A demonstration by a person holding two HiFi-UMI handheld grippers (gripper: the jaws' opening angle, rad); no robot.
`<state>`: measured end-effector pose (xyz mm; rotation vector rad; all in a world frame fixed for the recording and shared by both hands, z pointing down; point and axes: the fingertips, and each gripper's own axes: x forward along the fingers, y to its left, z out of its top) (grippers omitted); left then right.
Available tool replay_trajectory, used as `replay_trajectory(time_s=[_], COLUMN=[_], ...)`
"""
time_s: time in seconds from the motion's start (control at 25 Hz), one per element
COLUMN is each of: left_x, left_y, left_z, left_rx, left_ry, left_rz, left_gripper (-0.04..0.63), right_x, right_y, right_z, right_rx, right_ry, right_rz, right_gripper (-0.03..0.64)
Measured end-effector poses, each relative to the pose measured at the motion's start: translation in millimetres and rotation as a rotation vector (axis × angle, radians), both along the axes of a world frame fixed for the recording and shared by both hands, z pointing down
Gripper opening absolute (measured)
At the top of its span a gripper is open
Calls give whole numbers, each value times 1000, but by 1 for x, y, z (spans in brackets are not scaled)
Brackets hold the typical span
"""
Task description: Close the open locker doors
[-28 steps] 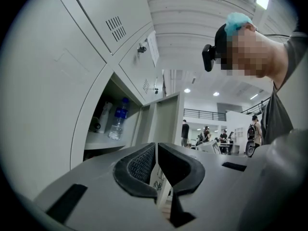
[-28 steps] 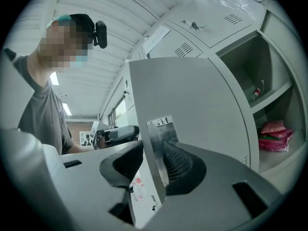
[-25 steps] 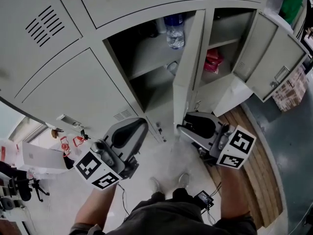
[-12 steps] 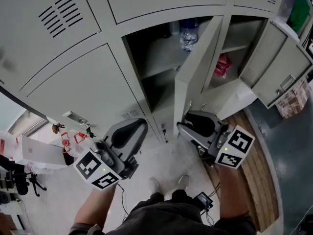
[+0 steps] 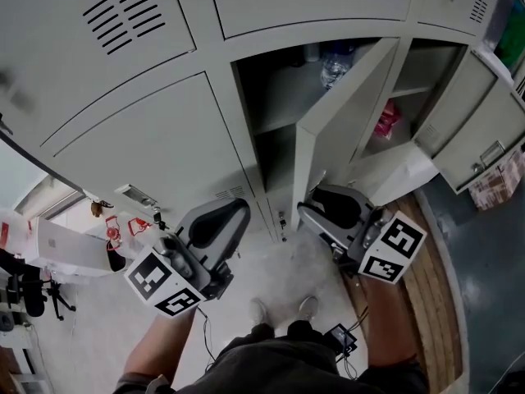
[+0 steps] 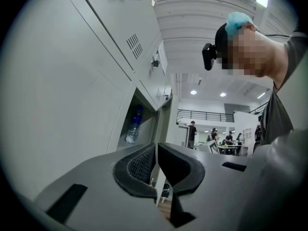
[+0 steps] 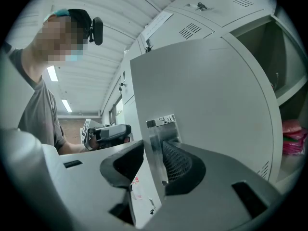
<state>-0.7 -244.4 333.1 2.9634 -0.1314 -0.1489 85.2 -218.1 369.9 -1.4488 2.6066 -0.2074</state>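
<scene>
Closing the open lockers, with the first door in hand. The middle locker door [image 5: 340, 130] stands swung well out from its compartment, free edge toward the person. On the shelf behind it is a water bottle [image 5: 332, 64]. The right gripper [image 7: 153, 163] sits level at the lower part of this door's free edge. Its jaws are set wide apart and straddle the edge where the metal latch plate [image 7: 156, 146] is mounted. The textured pad [image 7: 179, 161] on the plate's side lies against the plate or just beside it. The opposite pad [image 7: 125, 162] stands off the door's other face with a clear gap, so the door reads as engaged for a push and not clamped. The left gripper [image 6: 157, 165], left of the door and before a closed lower locker, has its pads together with only a slit between them and nothing held. A second open door [image 5: 480, 130] hangs well to the right of the middle door, with a red packet [image 5: 385, 120] in the compartment between the two. Judged step: swinging the middle door home. The next move probably calls for a steady push along the door's arc until the latch meets the frame, with the jaws drawn clear of the closing gap. The right-hand door is not yet done.
</scene>
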Motion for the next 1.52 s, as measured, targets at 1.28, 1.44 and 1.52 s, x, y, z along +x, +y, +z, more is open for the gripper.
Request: replay_trajectory(time_s=[1.28, 1.44, 1.52], left_x=[-25, -28, -30], left_y=[-33, -38, -40], left_z=[-4, -4, -4], left_rx=[-4, -5, -6], left_ry=[18, 19, 20], left_rz=[-85, -98, -104], left_gripper=[11, 11, 11], right_x=[-9, -8, -7], right_y=[-55, -62, -66], right_z=[0, 0, 0], right_rx=[-17, -17, -17], right_ry=[-29, -35, -35], right_rz=[-15, -7, -2], right_gripper=[101, 87, 80])
